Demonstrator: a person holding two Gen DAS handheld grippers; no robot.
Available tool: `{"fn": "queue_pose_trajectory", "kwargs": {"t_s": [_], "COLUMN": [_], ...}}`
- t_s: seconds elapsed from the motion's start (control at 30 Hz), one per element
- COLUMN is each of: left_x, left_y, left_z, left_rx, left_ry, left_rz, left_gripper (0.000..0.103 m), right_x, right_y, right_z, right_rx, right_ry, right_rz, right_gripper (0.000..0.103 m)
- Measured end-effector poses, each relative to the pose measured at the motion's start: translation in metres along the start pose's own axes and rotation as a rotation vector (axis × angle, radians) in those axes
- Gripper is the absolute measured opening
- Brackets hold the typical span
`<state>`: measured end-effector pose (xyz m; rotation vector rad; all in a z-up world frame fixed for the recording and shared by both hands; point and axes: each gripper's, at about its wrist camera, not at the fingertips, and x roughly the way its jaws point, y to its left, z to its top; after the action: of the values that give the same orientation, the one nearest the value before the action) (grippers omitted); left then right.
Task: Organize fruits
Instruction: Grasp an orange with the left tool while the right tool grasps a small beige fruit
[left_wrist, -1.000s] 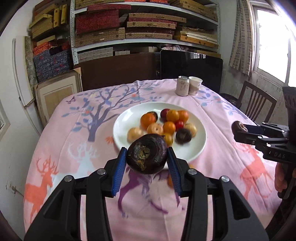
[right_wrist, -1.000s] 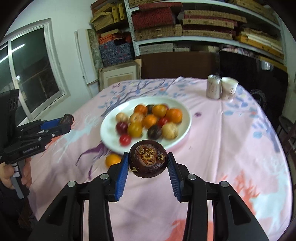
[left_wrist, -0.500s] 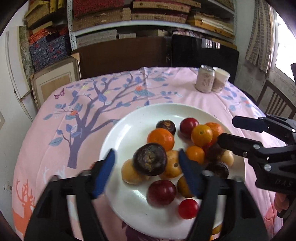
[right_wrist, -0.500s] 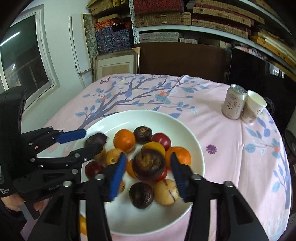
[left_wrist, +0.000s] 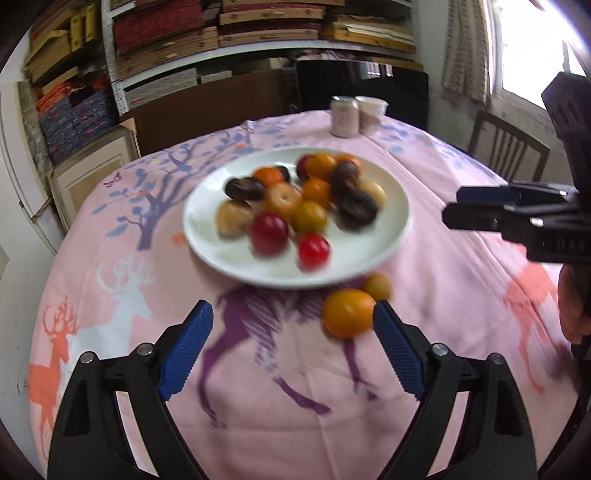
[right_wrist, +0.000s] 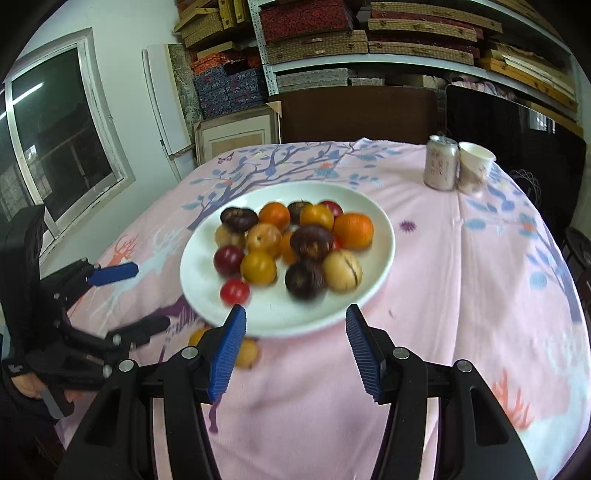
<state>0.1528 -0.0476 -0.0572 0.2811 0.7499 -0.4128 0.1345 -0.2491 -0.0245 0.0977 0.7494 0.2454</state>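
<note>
Two fruits were left off the plate (left_wrist: 399, 236) at this point: an orange (left_wrist: 348, 313) and a smaller yellowish fruit (left_wrist: 377, 286), both sitting on the pink cloth of the bench (left_wrist: 258, 406) just beside the plate's near rim. Everything else was already heaped on the plate, dark ones, red ones and orange ones all mixed together. The left claw (left_wrist: 291, 349) was spread wide and holding nothing, with the orange right up against the inside of its right-hand pad. The right claw (right_wrist: 295, 349) was also open and empty, hovering over the near rim of the plate, and in its view the two stray fruits peeked out just past its left-hand pad. My guess is the orange was the next pick for the left claw. I'd slide left-to-right a bit so the orange sits centred between the pads instead of hugging one side, drop low, then close gently, since round fruit loves to squirt out or roll off. Also watch the smaller fruit right behind it, easy to bump it away under the plate edge.
</note>
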Motion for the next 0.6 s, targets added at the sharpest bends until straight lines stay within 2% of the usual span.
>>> {"fn": "queue_pose_trajectory", "kwargs": {"t_s": [0.1, 0.27, 0.53, 0.6], "left_x": [0.011, 0.032, 0.049, 0.047], "left_y": [-0.013, -0.023, -0.021, -0.020], "left_z": [-0.006, -0.003, -0.001, 0.000], "left_rx": [0.003, 0.008, -0.018, -0.020], "left_ry": [0.028, 0.072, 0.095, 0.088], "left_rz": [-0.002, 0.004, 0.006, -0.001], "left_gripper": [0.086, 0.068, 0.062, 0.054], "right_x": [-0.002, -0.001, -0.001, 0.000], "right_y": [-0.003, -0.004, 0.000, 0.001], "right_z": [-0.013, -0.021, -0.025, -0.026], "right_rx": [0.044, 0.060, 0.043, 0.041], "right_ry": [0.007, 0.025, 0.029, 0.034], "right_rz": [0.009, -0.002, 0.002, 0.002], "right_gripper": [0.057, 0.057, 0.057, 0.057]}}
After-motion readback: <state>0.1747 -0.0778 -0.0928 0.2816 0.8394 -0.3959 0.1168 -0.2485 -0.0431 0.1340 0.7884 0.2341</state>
